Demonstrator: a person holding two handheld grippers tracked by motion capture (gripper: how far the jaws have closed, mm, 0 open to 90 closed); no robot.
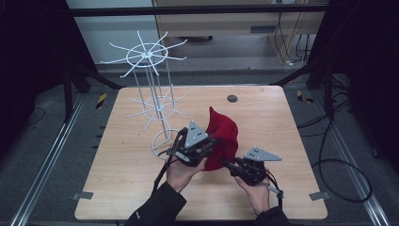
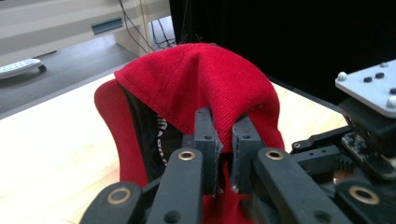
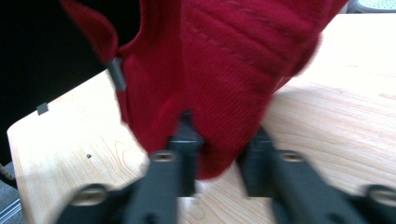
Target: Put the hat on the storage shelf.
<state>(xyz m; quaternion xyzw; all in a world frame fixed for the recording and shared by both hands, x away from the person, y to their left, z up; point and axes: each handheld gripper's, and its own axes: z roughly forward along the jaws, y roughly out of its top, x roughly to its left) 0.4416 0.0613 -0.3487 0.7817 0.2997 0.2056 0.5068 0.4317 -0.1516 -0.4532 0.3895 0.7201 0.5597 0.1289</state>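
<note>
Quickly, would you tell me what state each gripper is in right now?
Left gripper: shut on the red cap.
Right gripper: jaws around the cap's fabric; grip cannot be told.

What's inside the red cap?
Looking into the red cap from the left gripper view, you can see a dark lining with a bit of white lettering. The left tongs pinch its edge. The rest of the inside is covered by the folded red cloth.

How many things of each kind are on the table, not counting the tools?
Red cap: 1
White wire rack: 1
Total: 2
</note>
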